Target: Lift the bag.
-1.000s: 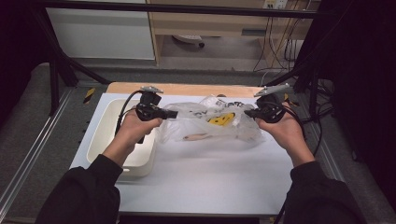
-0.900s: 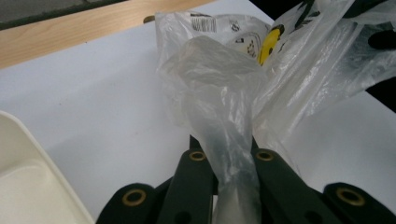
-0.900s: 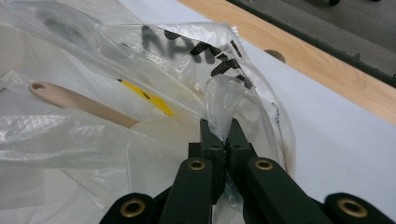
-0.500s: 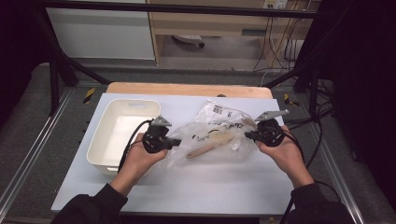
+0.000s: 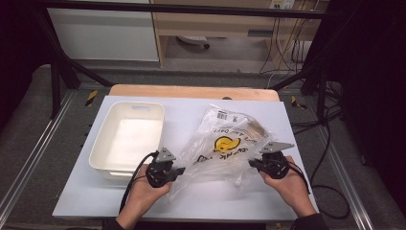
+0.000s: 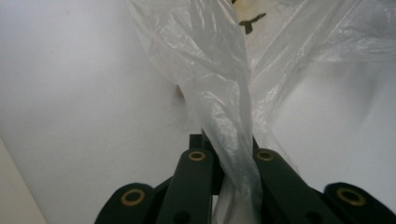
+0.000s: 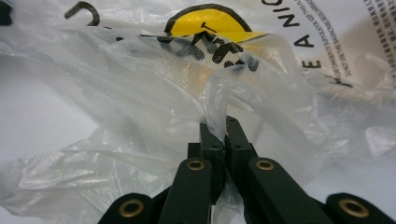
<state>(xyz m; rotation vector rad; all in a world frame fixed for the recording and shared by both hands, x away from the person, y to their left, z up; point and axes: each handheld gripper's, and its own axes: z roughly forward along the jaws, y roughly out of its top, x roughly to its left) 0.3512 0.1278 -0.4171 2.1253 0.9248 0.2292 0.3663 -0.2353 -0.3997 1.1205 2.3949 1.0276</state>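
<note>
Having come down toward the frame's lower edge, my left gripper (image 5: 178, 171) and right gripper (image 5: 252, 164) stay clamped on the plastic bag (image 5: 225, 143), now sagging onto the table (image 5: 191, 108), so I judge the lowering nearly finished.

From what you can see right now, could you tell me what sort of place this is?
Probably a lab or workshop recording bench, not a home: a white table framed by metal rails, loose cables trailing across grey floor, and plain cabinets behind.

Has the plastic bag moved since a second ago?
Yes. The plastic bag, clamped by both grippers, has come toward the table's near edge, now beside the white bin.
</note>
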